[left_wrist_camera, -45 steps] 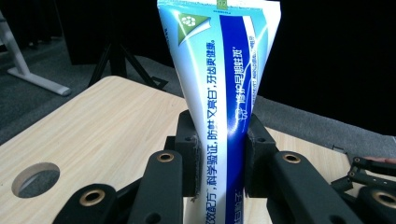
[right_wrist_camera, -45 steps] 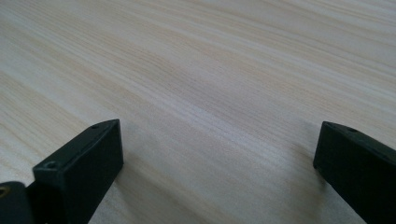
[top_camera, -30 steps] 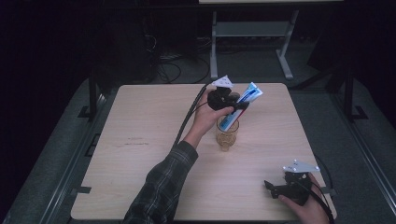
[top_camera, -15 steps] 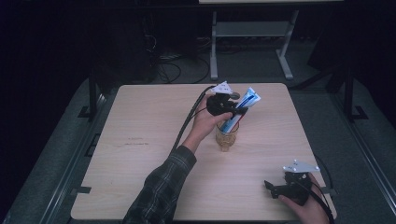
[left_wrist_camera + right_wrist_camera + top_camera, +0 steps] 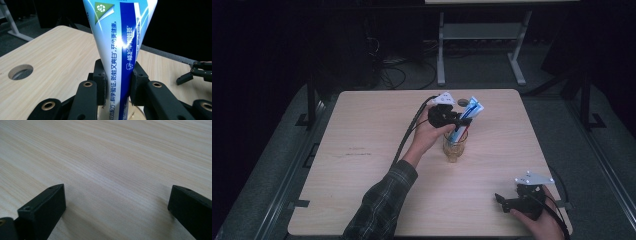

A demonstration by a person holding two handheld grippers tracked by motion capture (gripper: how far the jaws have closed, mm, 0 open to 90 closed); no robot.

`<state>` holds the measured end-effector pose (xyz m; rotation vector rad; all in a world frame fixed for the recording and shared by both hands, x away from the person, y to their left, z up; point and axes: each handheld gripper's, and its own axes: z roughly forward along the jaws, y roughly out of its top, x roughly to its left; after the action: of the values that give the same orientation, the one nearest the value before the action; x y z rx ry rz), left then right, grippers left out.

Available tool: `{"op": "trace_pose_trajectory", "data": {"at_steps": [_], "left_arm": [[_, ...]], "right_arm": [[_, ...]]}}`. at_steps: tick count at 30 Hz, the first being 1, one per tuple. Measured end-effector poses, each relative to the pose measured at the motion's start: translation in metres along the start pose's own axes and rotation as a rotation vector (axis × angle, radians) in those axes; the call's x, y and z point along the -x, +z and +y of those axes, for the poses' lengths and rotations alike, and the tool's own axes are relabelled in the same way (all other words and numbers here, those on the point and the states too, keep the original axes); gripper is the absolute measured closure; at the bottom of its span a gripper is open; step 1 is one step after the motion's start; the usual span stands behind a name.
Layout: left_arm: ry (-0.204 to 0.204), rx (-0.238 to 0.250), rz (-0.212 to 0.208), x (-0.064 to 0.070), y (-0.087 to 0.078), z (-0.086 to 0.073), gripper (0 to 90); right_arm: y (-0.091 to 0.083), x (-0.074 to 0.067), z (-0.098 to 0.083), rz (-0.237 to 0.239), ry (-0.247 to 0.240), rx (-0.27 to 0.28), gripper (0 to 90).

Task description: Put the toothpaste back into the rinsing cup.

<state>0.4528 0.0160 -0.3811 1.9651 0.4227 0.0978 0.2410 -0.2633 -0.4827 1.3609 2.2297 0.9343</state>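
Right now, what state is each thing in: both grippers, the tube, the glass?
Left gripper: shut on the toothpaste tube, above the glass.
Toothpaste tube: clamped between the jaws, tilted, lower end in the glass.
Glass: upright on the table.
Right gripper: open, holding nothing, low over the table's near right corner.

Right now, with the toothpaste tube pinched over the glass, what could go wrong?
1. The left gripper grips the toothpaste tube low on its soft body; squeezing harder could dent it, or it could slip.
2. The tube leans in the glass, which nothing steadies; a sideways pull might tip the glass over on the table.
3. The right gripper rests open near the table's front edge, too far off to catch it.
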Motion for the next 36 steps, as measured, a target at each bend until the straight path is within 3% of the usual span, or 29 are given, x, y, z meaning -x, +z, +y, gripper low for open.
{"op": "trace_pose_trajectory", "data": {"at_steps": [21,27,36], "left_arm": [[-0.027,-0.013,0.016,-0.004,-0.004,-0.011,69.3],[-0.025,-0.014,0.053,-0.004,-0.007,-0.009,51.8],[-0.036,-0.029,0.054,-0.004,-0.018,-0.012,34.5]], "right_arm": [[0.0,0.0,0.0,-0.001,0.0,0.001,0.9],[0.0,0.0,0.0,-0.001,0.0,0.001,0.9],[0.0,0.0,0.0,-0.002,0.002,0.001,0.9]]}}
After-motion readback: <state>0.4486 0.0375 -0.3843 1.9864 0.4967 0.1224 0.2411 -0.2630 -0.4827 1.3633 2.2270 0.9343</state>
